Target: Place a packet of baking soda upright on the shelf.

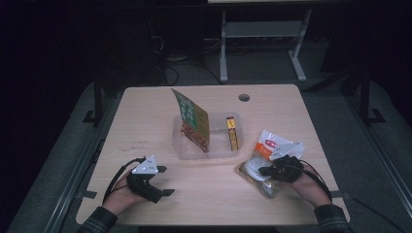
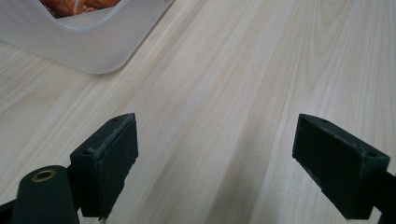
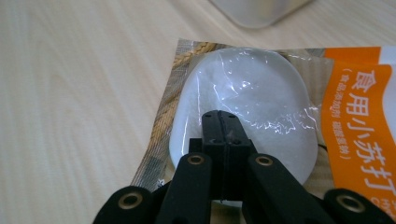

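Centrally, the right claw [image 3: 220,122], jaws pressed together, rests on a baking-soda pouch [image 1: 266,160] lying near right on the tabletop [image 1: 145,121]; whether film is pinched cannot be told. Advisable: grip the pouch's edge, not its bulging window. Orange label reads "食用小苏打". The left claw [image 2: 215,163] gapes wide, empty, near left. A clear tray [image 1: 180,145] sits beyond.

A light wooden table [image 1: 145,116] carries a clear plastic tray [image 1: 187,150] beyond and between the left gripper [image 1: 165,180] and right gripper [image 1: 262,171]. A white-and-orange packet [image 1: 265,162] lies flat on the wood directly under the right gripper's closed jaws.
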